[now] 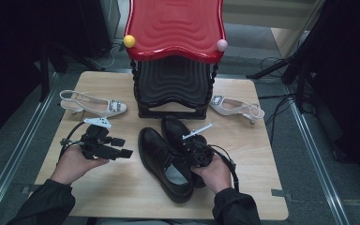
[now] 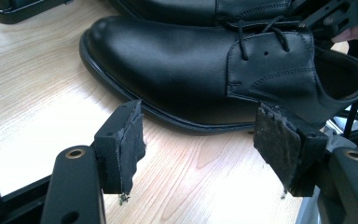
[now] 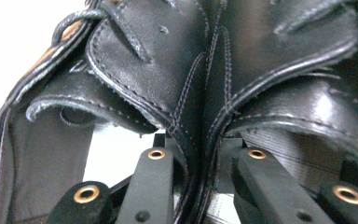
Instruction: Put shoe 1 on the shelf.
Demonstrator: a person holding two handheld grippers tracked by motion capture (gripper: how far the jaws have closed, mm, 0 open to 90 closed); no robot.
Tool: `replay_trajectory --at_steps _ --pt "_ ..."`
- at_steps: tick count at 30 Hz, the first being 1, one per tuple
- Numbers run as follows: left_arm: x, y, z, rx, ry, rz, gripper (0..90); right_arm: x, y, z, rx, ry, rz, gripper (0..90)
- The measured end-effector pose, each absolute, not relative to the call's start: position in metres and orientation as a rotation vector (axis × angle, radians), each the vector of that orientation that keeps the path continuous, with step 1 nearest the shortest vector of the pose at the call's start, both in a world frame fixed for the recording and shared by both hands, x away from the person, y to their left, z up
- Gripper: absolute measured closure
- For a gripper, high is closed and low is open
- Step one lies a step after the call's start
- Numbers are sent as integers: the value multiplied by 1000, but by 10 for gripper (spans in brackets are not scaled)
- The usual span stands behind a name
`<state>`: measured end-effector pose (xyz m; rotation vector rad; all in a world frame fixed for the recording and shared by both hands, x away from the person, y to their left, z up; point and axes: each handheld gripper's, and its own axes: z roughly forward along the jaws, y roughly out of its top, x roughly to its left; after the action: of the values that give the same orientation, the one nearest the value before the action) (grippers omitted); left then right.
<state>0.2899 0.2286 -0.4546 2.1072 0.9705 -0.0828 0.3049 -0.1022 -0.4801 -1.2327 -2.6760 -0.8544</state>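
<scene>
Two black leather lace-up shoes (image 1: 168, 159) lie side by side at the middle of the wooden table (image 1: 122, 187), toes pointing away from the person, heels toward the near edge. Right gripper (image 1: 198, 152) sits over the heel openings of the pair. Its own view shows one jaw inside each shoe, with the two adjoining inner walls of the shoes pressed together between them: jaws clamped on the pair. Right hand (image 1: 215, 173) wraps the gripper body from behind; cable loops round the wrist side.

Left gripper (image 1: 115, 147) rests low over the table to the left of the shoes, held in the left hand (image 1: 75, 161), jaws pointing toward the nearer shoe. In the left gripper view the jaws stand wide apart with bare tabletop between them; worn foam pads (image 2: 133, 140) face each other. Left shoe (image 2: 205, 70) lies just beyond the jaw tips, side-on, sole edge on the wood, not touched.

Behind the shoes stands a black stepped rack (image 1: 171, 89) topped by a red wavy tray (image 1: 176, 28), with a yellow ball (image 1: 129, 41) and a pink ball (image 1: 221, 45) at its front corners. One pale slingback heel (image 1: 93, 104) lies left of the rack, another pale slingback heel (image 1: 236, 107) right of it, both well apart from the black pair.
</scene>
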Motion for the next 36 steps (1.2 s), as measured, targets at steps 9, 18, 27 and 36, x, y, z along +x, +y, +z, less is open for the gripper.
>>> replay_trajectory --at_steps 9,18,27,36 --pt "287 234 -453 2103 977 -78 336 309 -117 -470 -1228 -2668 -847 832" --pt "284 234 -450 2116 972 -76 336 310 -127 -461 -1205 -2599 -878 833" --pt "282 236 -436 2122 954 -75 366 305 -133 -451 -1169 -2572 -893 832" --pt "284 242 -417 2108 945 -61 414 300 -140 -440 -1169 -2555 -910 832"
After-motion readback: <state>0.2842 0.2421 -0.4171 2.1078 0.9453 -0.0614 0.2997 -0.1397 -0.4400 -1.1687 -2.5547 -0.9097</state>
